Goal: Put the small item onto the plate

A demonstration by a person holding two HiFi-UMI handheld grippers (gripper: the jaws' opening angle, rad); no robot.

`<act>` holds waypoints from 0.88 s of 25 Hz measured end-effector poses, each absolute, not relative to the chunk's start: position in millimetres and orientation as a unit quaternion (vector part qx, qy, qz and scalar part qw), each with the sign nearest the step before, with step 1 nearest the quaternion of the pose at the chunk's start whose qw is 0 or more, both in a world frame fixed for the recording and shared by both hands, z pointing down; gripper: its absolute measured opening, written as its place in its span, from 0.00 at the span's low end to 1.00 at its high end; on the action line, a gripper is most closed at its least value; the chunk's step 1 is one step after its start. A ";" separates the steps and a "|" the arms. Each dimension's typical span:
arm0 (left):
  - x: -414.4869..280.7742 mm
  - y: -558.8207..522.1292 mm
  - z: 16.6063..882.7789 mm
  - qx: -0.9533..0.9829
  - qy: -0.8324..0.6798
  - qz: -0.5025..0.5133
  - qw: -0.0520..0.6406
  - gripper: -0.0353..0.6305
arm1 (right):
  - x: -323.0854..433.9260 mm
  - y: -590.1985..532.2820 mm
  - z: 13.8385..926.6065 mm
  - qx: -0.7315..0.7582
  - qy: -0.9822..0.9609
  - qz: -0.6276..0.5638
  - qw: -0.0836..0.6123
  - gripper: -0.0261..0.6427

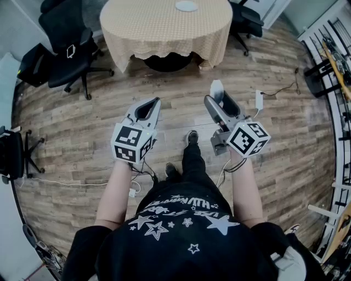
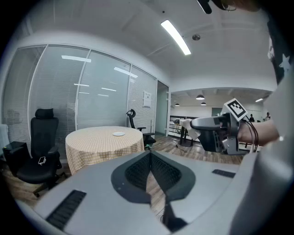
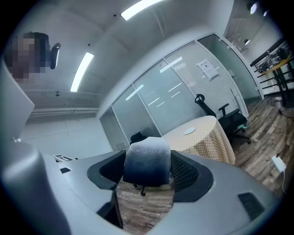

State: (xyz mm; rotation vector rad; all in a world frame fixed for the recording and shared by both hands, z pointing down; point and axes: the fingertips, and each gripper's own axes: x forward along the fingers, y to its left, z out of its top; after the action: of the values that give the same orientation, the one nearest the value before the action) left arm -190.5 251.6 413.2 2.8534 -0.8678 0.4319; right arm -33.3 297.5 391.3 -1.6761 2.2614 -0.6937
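Observation:
A small white plate [image 1: 186,6] lies on a round table with a beige checked cloth [image 1: 164,30], far ahead of me. My right gripper [image 1: 219,97] is shut on the small item [image 1: 217,88], a pale block that looks whitish on top and dark blue lower down [image 3: 147,160]; it fills the gap between both pads. The right gripper view shows the plate [image 3: 189,131] on the table [image 3: 206,140] beyond the item. My left gripper [image 1: 156,102] is shut with nothing in it, its tips meeting [image 2: 149,154]. Its view shows the plate [image 2: 119,133] and the right gripper [image 2: 216,133].
I stand on a wooden floor [image 1: 82,126], a few steps from the table. Black office chairs stand at the left [image 1: 68,52] and behind the table [image 1: 247,19]. Cables [image 1: 66,184] lie on the floor. Metal racks [image 1: 334,66] line the right side.

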 end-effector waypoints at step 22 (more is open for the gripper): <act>-186.7 235.5 401.4 0.941 -0.307 0.128 0.070 0.05 | -31.8 279.9 382.3 -0.587 0.784 -0.186 0.077 0.51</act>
State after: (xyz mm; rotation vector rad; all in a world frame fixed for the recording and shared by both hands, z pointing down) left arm -186.7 235.5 401.4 2.8304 -0.9233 0.3862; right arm -31.8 279.9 382.3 -1.7587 2.3489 -0.5578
